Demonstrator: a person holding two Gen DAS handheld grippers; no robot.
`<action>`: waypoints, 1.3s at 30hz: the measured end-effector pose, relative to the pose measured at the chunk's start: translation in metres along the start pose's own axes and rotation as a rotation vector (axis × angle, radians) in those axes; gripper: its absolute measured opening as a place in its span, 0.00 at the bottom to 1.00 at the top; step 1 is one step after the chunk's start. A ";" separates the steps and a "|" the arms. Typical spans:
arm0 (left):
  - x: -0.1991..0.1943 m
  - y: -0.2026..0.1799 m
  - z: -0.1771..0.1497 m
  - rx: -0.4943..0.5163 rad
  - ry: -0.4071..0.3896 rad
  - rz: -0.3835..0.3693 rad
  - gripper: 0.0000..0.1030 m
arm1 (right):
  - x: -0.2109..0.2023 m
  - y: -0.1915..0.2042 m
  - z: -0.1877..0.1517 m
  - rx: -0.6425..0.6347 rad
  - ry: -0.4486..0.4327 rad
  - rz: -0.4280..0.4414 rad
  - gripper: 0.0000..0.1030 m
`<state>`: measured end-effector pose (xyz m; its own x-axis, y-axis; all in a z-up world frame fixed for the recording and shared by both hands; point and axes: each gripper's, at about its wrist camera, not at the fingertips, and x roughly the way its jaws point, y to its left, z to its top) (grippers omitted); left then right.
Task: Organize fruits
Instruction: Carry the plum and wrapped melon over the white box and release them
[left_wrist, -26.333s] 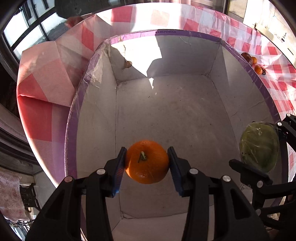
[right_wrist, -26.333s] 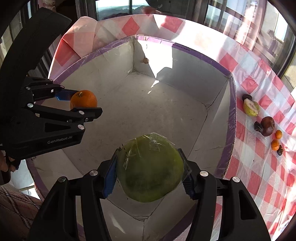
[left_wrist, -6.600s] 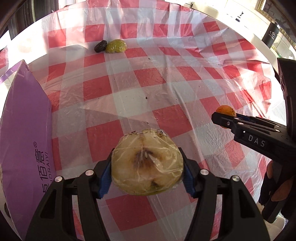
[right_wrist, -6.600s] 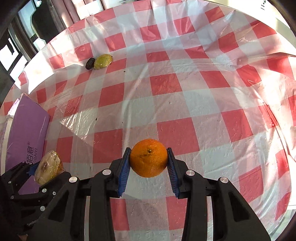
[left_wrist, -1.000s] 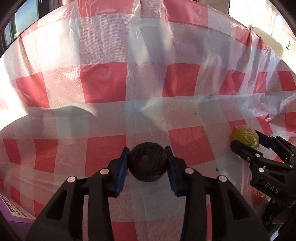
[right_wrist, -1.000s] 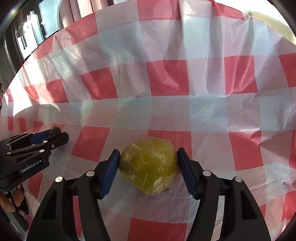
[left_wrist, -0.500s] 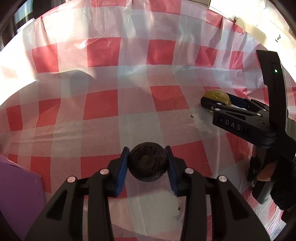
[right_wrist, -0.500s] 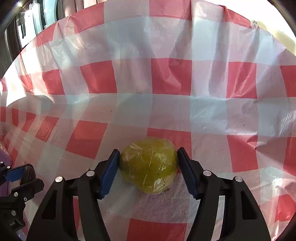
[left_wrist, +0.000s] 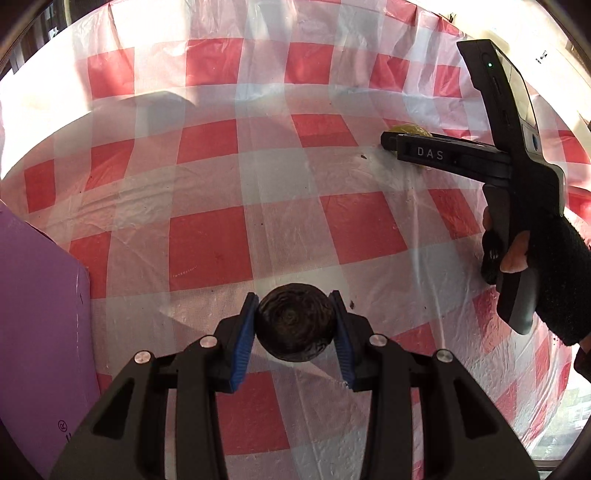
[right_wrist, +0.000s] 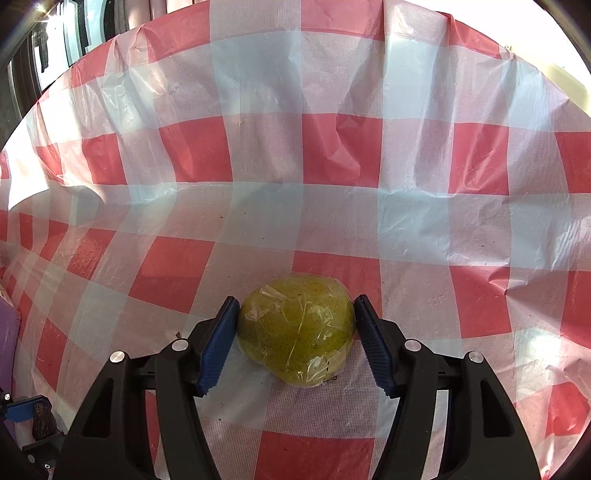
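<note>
My left gripper (left_wrist: 295, 328) is shut on a dark, wrinkled round fruit (left_wrist: 295, 326) and holds it above the red-and-white checked tablecloth (left_wrist: 207, 192). My right gripper (right_wrist: 295, 325) has its blue pads closed against a yellow-green fruit wrapped in plastic film (right_wrist: 295, 328), which rests on the cloth. That fruit shows small in the left wrist view (left_wrist: 408, 130), behind the right gripper (left_wrist: 391, 142). The left gripper with the dark fruit (right_wrist: 40, 424) shows at the lower left of the right wrist view.
The purple wall of the cardboard box (left_wrist: 33, 332) stands at the left edge of the left wrist view, and a sliver of it (right_wrist: 7, 325) shows in the right wrist view. The cloth rises in wrinkled folds at the back (right_wrist: 332, 147).
My left gripper has lifted and pulled back with the dark fruit, so more cloth and the purple box show. My right gripper stays on the wrapped fruit.
</note>
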<state>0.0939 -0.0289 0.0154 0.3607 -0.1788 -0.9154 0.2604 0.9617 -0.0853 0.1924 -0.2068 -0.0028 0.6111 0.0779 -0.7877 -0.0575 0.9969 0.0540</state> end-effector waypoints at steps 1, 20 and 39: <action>-0.004 -0.001 -0.003 0.004 0.004 -0.008 0.38 | -0.008 0.000 -0.005 0.033 -0.006 0.014 0.60; -0.061 -0.031 -0.069 0.209 0.069 -0.131 0.38 | -0.163 0.038 -0.160 0.250 0.093 0.001 0.60; -0.160 0.012 -0.089 0.368 -0.078 -0.160 0.38 | -0.238 0.113 -0.173 0.277 0.030 -0.011 0.60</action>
<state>-0.0402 0.0300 0.1262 0.3528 -0.3488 -0.8683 0.6170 0.7844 -0.0644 -0.0962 -0.1146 0.0844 0.5867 0.0707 -0.8067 0.1698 0.9633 0.2079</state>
